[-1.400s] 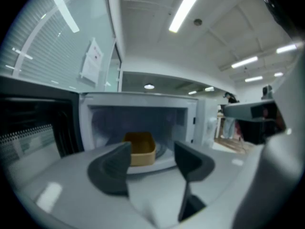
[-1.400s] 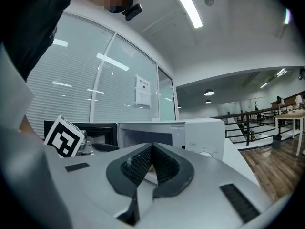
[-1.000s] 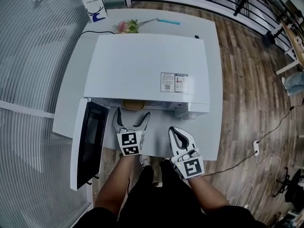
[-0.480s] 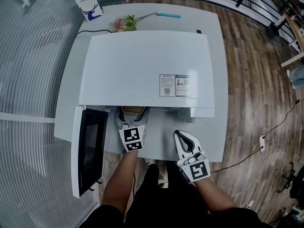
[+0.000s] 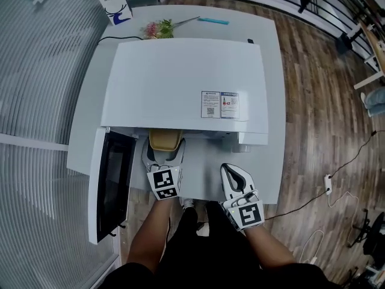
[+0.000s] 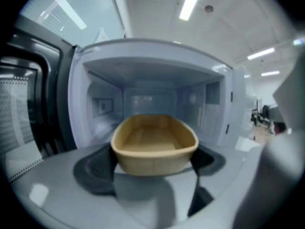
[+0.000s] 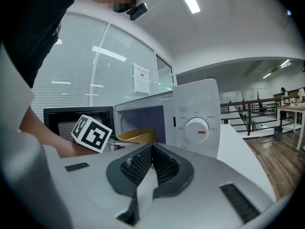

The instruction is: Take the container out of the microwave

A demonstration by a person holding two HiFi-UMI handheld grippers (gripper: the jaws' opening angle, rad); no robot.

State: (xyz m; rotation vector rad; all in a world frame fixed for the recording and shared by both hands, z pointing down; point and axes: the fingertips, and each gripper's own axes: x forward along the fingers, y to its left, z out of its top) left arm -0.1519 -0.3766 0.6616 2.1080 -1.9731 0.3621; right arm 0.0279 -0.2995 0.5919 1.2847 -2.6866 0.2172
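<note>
Tan and dead ahead: gripping container (image 5: 165, 140) at microwave (image 5: 180, 77) mouth with left tool (image 5: 163, 150), jaws wide, just closed onto its sides, long axis running inward. Holding right tool (image 5: 230, 172) shut, empty, alongside.

Microwave (image 5: 183, 83) sits mid-table (image 5: 271, 161), door (image 5: 114, 182) swung open at left. Container (image 5: 165, 140) in cavity mouth, seemingly partway past the front. Bag (image 5: 114, 2), flowers (image 5: 157, 29) behind microwave, at table's far edge.
</note>
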